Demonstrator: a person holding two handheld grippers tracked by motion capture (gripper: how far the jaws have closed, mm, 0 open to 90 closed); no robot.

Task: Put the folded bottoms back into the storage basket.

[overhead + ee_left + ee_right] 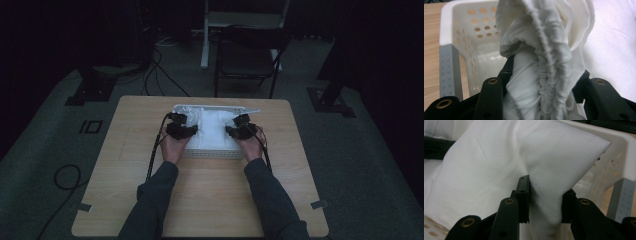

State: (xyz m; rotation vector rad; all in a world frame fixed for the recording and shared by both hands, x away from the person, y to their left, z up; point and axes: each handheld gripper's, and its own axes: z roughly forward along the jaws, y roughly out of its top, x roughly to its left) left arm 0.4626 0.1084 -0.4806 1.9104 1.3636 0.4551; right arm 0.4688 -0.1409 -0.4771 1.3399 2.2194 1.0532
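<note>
On the left, the left gripper [541,100] is clamping a gathered, ruched edge of the soft white cloth garment [544,62], jaws squeezing a thick bunch of fabric between them. Beside it, the white perforated plastic basket with grey corner posts [451,32] is sitting on the pale wooden table [200,200], toward the far middle, and the cloth is lying in it, heaped above the rim. Moving right, the right gripper [544,202] is pinching a smooth fold of the same cloth, jaws closed on it, with the basket wall just beyond. From above, both hands are working at the basket's near side, left gripper [181,131] and right gripper [240,131] set apart across the cloth [212,127]. This fabric looks light, limp and likely to slump, so gripping at the gathered hem and a thick fold seems the surest hold.
</note>
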